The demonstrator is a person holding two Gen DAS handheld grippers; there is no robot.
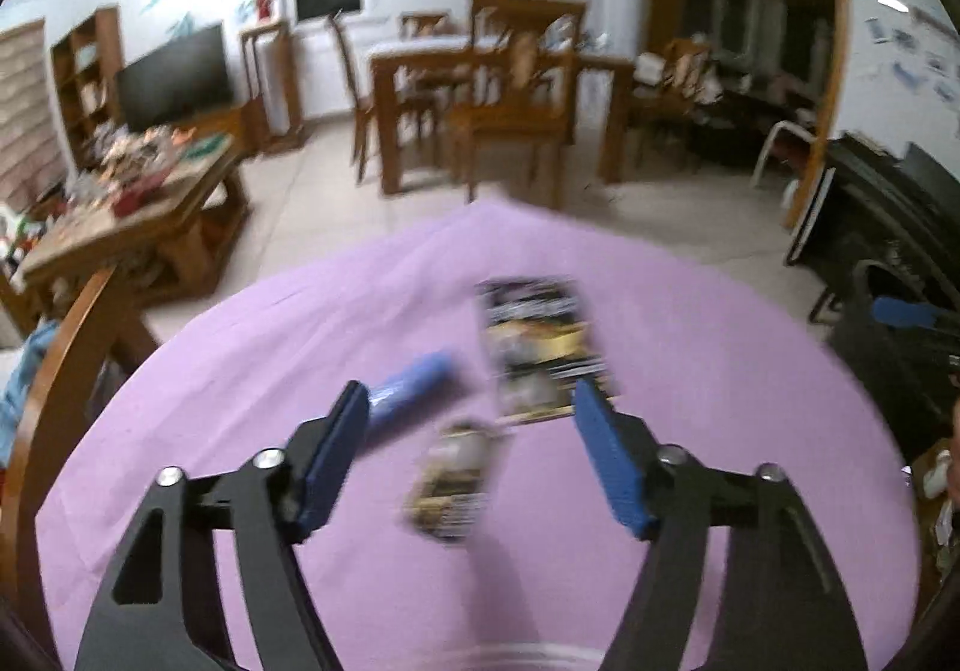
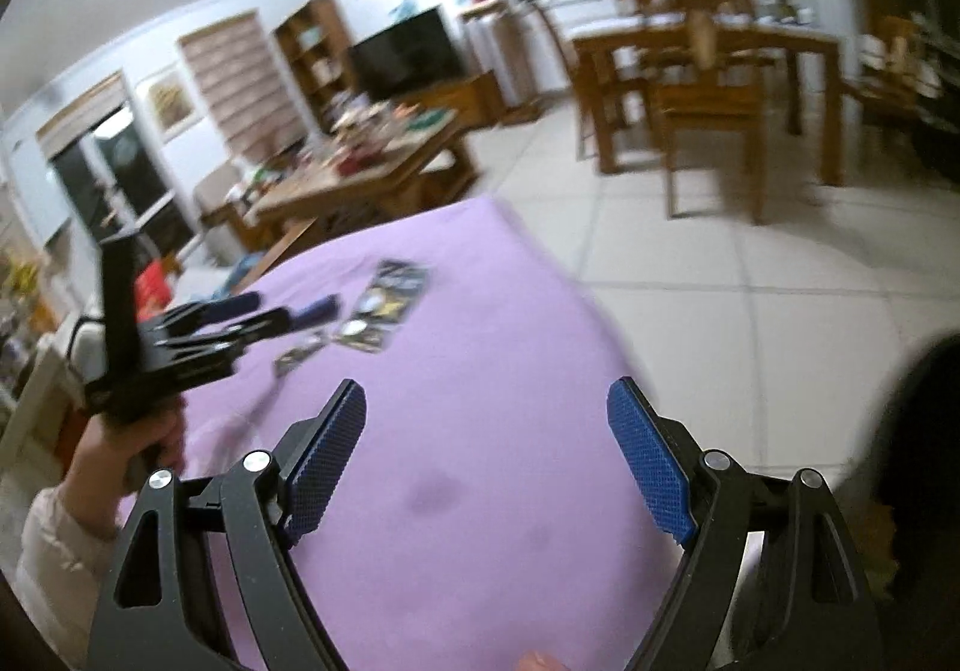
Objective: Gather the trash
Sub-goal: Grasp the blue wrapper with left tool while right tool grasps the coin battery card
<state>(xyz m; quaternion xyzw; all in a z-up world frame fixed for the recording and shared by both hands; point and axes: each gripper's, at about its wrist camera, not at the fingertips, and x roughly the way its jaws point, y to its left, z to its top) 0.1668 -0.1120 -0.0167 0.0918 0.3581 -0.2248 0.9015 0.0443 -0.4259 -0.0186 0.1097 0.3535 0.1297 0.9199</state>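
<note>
A purple-clothed table (image 1: 690, 431) carries the trash. A large dark printed wrapper (image 1: 543, 347) lies just beyond my left gripper (image 1: 469, 401). A smaller dark wrapper (image 1: 456, 482) lies on the cloth between its open fingers, and neither pad touches it. A blurred blue tube-like item (image 1: 414, 392) lies by the left finger. In the right wrist view my right gripper (image 2: 487, 395) is open over bare cloth with nothing between its fingers. The left gripper (image 2: 282, 311) shows at the far left, with the large wrapper (image 2: 390, 305) and the small wrapper (image 2: 300, 353) beside it.
A curved wooden chair arm (image 1: 54, 401) hugs the table's left edge. A cluttered wooden coffee table (image 1: 138, 203) stands beyond it, and a dining table with chairs (image 1: 480, 101) at the back. Dark furniture (image 1: 888, 263) is on the right. A hand (image 2: 132, 443) holds the left gripper.
</note>
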